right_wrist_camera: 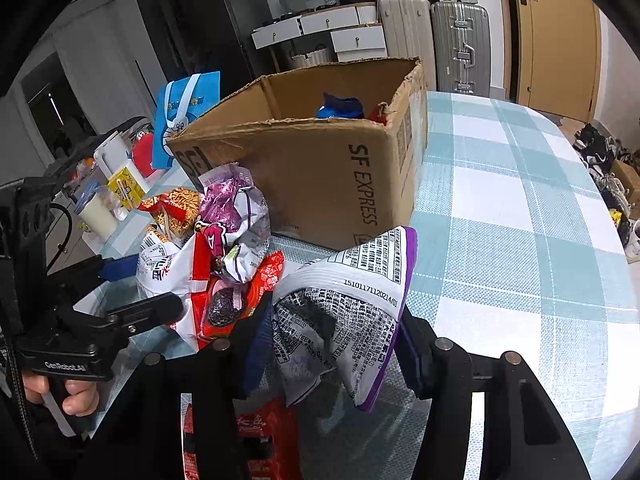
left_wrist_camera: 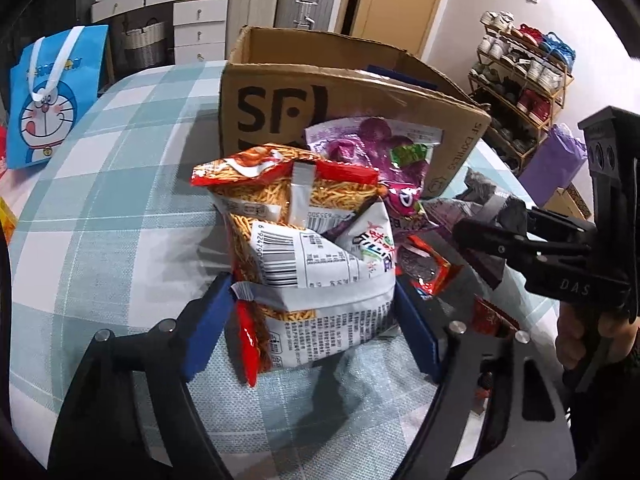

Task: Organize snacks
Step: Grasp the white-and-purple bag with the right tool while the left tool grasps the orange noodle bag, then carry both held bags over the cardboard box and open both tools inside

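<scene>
A pile of snack bags lies on the checked tablecloth (left_wrist_camera: pixel 120 200) in front of an open SF cardboard box (left_wrist_camera: pixel 280 92). My left gripper (left_wrist_camera: pixel 312 328) is shut on a white and orange noodle-snack bag (left_wrist_camera: pixel 312 272); both blue pads press its sides. Behind it lie a purple grape-candy bag (left_wrist_camera: pixel 384 148) and a red cookie packet (right_wrist_camera: pixel 236 300). My right gripper (right_wrist_camera: pixel 336 344) is shut on a white bag with a purple edge (right_wrist_camera: pixel 344 300), which it holds just right of the pile. The box (right_wrist_camera: pixel 320 168) holds a blue packet (right_wrist_camera: pixel 340 106).
A blue cartoon gift bag (left_wrist_camera: pixel 52 96) stands at the table's far left. Cups and small containers (right_wrist_camera: pixel 104 200) sit beyond the pile. A shoe rack (left_wrist_camera: pixel 528 76), suitcases (right_wrist_camera: pixel 460 44) and drawers stand behind. Another red packet (right_wrist_camera: pixel 264 432) lies under my right gripper.
</scene>
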Demonstrator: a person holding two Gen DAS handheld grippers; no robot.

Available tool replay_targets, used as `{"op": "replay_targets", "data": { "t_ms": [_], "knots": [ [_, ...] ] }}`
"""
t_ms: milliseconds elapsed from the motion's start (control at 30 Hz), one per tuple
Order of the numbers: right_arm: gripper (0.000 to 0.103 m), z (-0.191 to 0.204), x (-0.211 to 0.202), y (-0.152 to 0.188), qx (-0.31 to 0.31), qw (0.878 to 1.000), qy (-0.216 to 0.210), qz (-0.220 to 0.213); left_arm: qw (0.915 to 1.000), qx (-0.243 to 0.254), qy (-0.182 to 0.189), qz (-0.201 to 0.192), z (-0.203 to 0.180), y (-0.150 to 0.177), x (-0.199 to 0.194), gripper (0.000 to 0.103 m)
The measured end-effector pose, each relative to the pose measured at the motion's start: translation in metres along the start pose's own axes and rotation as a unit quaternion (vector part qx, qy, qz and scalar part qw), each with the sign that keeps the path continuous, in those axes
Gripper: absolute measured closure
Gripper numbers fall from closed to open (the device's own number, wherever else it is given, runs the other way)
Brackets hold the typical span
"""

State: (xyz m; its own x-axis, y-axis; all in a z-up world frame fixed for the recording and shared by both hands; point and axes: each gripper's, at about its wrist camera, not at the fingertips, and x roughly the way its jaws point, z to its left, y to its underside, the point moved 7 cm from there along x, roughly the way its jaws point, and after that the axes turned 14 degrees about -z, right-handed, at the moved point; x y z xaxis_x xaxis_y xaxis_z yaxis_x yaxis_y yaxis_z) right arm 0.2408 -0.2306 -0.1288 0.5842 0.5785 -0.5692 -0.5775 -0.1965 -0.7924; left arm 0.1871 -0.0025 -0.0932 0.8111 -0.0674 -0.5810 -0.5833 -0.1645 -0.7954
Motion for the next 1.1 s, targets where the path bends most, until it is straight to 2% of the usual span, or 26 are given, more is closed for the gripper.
{"op": "replay_targets", "data": {
  "t_ms": [267,600,1100],
  "knots": [
    [0.048,0.0,-0.004,-0.005,0.0,1.0,-0.002,-0.009,0.9997,0.009,0.023,0.001,-0.009,0.002,-0.003,0.044],
    [0.048,0.003,-0.018,-0.013,-0.009,1.0,-0.007,-0.027,0.9985,0.025,0.042,-0.025,-0.017,-0.007,-0.024,0.046],
    [0.048,0.021,-0.048,-0.032,-0.023,0.997,-0.021,-0.069,0.9963,0.008,0.042,-0.075,-0.009,-0.036,-0.074,0.046]
  ]
}}
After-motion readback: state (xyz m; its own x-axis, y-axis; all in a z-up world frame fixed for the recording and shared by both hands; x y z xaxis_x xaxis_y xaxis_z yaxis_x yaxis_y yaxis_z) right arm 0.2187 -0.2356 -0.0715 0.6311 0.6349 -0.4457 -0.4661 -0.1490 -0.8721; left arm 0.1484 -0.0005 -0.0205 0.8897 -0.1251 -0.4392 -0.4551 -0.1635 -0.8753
